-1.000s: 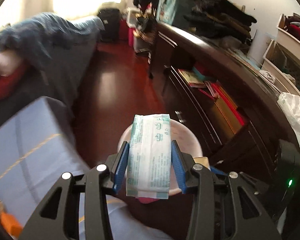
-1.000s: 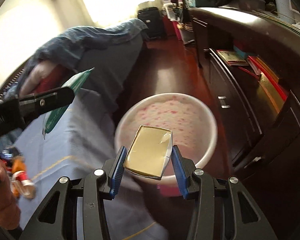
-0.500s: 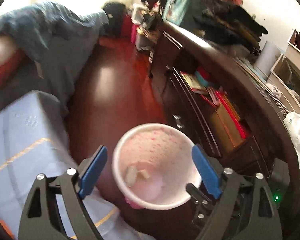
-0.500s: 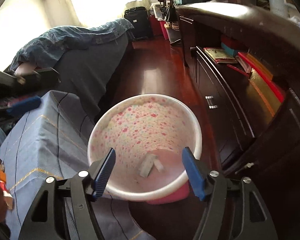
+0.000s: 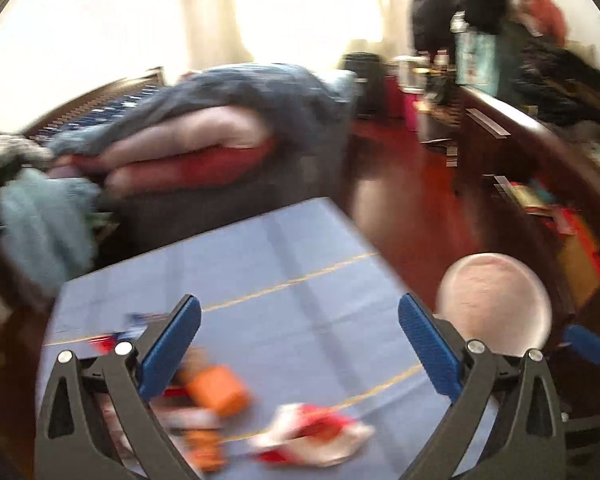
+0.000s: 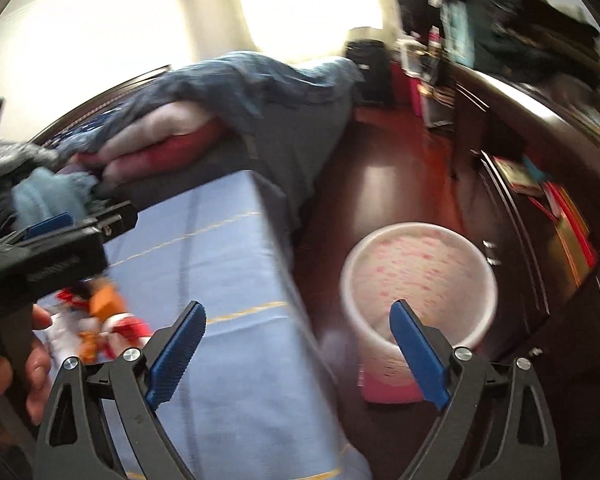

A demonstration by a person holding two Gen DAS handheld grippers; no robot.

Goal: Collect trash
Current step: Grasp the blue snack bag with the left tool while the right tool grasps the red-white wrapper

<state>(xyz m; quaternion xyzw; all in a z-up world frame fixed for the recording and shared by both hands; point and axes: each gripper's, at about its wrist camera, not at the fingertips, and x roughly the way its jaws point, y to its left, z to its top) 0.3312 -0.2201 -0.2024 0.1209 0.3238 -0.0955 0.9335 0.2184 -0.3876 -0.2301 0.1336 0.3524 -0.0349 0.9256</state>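
Note:
My left gripper (image 5: 300, 348) is open and empty above a table with a blue cloth (image 5: 284, 280). Blurred trash lies near it: an orange wrapper (image 5: 220, 390) and a red and white wrapper (image 5: 316, 438). The pink-speckled white trash bin (image 5: 496, 300) stands on the floor to the right. My right gripper (image 6: 298, 344) is open and empty, over the table's right edge beside the bin (image 6: 416, 276). The left gripper's body (image 6: 56, 248) shows at the left of the right wrist view, above the wrappers (image 6: 100, 316).
A bed with a blue blanket (image 5: 228, 120) and red pillow lies behind the table. A dark wooden dresser (image 6: 540, 184) with books on its shelves runs along the right. Red-brown floor (image 6: 392, 168) lies between them.
Both grippers opened and dropped their packets into the bin. Both have since swung left from the bin to the table with the wrappers.

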